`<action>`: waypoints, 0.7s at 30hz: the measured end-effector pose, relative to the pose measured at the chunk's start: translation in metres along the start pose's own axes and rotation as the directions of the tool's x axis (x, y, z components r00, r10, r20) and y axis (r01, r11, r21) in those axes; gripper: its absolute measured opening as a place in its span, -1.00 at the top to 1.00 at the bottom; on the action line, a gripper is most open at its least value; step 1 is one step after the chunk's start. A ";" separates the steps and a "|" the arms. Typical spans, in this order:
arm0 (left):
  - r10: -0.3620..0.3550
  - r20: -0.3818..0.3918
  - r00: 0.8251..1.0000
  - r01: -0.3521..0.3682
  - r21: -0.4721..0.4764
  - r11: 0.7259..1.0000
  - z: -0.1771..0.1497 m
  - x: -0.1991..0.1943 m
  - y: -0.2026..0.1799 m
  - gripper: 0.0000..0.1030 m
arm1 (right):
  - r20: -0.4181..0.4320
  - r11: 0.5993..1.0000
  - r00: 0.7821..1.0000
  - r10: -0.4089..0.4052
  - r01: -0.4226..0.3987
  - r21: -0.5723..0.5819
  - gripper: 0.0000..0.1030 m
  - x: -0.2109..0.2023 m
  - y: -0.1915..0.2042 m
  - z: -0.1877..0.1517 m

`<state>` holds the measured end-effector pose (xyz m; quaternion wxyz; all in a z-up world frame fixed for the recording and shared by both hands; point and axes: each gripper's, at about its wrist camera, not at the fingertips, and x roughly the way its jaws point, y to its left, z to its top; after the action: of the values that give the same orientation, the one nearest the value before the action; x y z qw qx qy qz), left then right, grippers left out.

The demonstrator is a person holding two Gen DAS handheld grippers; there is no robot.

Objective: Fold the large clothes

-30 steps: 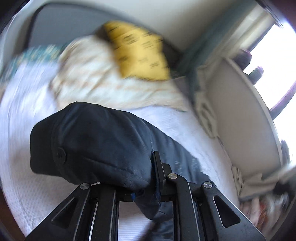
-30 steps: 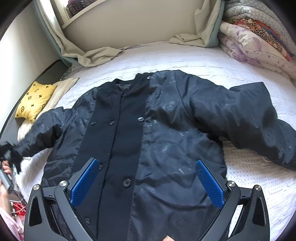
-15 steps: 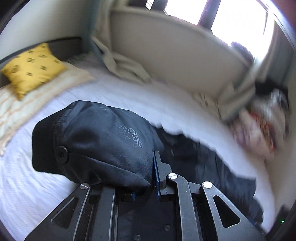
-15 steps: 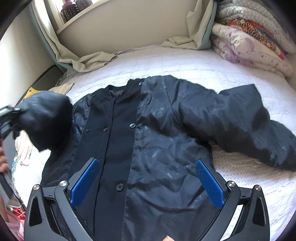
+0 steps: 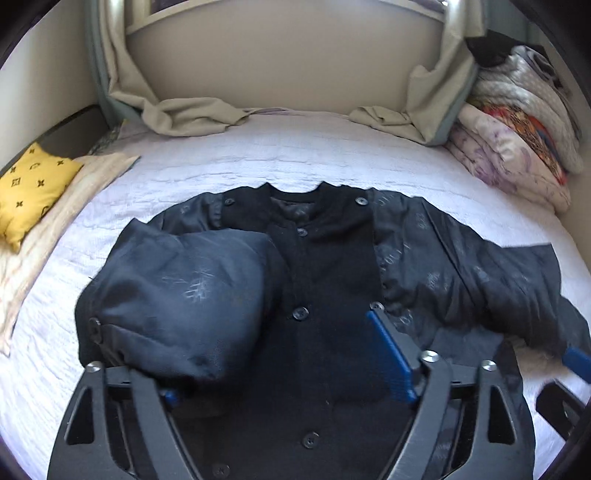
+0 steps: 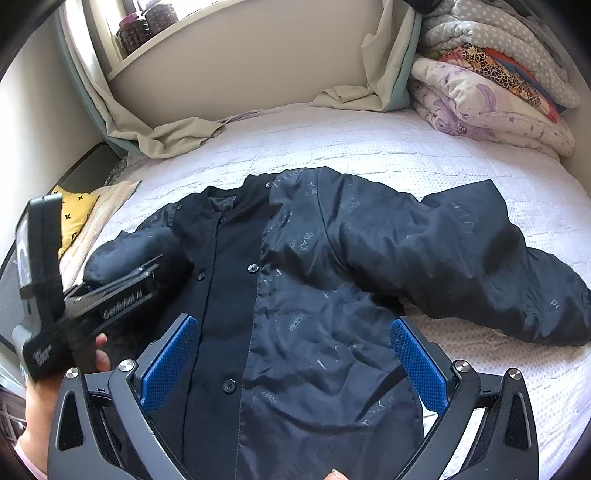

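Right wrist alone shows the hand [image 6: 55,398] holding left tongs [image 6: 155,266].

Bedspread [image 5: 295,155]: white, textured, covers the bed.
Cushion [image 5: 29,188]: yellow with dark motifs, far left, on a beige striped cloth [image 5: 62,206].
Curtains [image 5: 177,114]: beige, hems pooled on the bed's far edge.
Folded quilts [image 6: 491,85]: stacked, far right corner.
Jars [image 6: 144,22]: dark, on the far sill.
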<state>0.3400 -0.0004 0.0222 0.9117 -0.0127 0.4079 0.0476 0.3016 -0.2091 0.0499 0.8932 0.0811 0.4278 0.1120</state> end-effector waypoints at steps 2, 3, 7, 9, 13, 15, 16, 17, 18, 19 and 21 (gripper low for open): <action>-0.022 -0.022 1.000 0.023 0.028 0.999 -0.005 -0.004 -0.003 -0.70 | 0.000 1.000 1.000 -0.006 0.006 -0.003 -1.00 0.001 0.000 0.000; -0.036 -0.034 0.999 0.038 0.047 0.998 -0.008 -0.008 -0.004 -0.71 | -0.001 1.000 1.000 -0.009 0.009 -0.004 -1.00 0.001 -0.001 0.000; -0.046 -0.036 0.998 0.051 0.134 0.990 -0.029 -0.025 -0.007 -0.83 | -0.016 0.999 0.999 -0.032 0.032 0.002 -1.00 0.006 -0.006 -0.001; -0.046 -0.013 0.999 0.047 0.176 0.983 -0.040 -0.038 -0.006 -0.94 | -0.032 0.999 0.998 -0.046 0.046 0.006 -1.00 0.010 -0.008 -0.002; -0.058 0.057 0.997 0.043 0.242 0.969 -0.055 -0.063 -0.005 -1.00 | -0.066 0.998 0.996 -0.058 0.058 0.006 -1.00 0.019 -0.009 -0.007; -0.075 0.079 0.994 0.051 0.265 0.963 -0.057 -0.075 -0.005 -1.00 | -0.082 0.998 0.995 -0.062 0.062 -0.004 -1.00 0.024 -0.007 -0.010; -0.098 0.096 0.991 0.069 0.263 0.962 -0.058 -0.083 -0.002 -1.00 | -0.087 0.998 0.994 -0.065 0.064 -0.011 -1.00 0.026 -0.005 -0.011; -0.117 0.109 0.987 0.085 0.259 0.962 -0.058 -0.089 0.001 -1.00 | -0.093 0.998 0.993 -0.068 0.066 -0.020 -1.00 0.028 -0.003 -0.013; -0.140 0.131 0.981 0.105 0.249 0.963 -0.058 -0.097 0.007 -1.00 | -0.102 0.997 0.992 -0.072 0.069 -0.033 -1.00 0.031 0.000 -0.016; -0.156 0.156 0.975 0.117 0.233 0.965 -0.057 -0.105 0.015 -1.00 | -0.113 0.997 0.991 -0.074 0.069 -0.044 -1.00 0.033 0.002 -0.019; -0.164 0.203 0.965 0.122 0.206 0.971 -0.051 -0.116 0.029 -1.00 | -0.145 0.995 0.987 -0.074 0.064 -0.077 -1.00 0.040 0.009 -0.027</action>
<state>0.2222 0.0168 0.0747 0.9490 0.0510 0.3060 -0.0568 0.3038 -0.1889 0.0056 0.8647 0.0255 0.4912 0.1021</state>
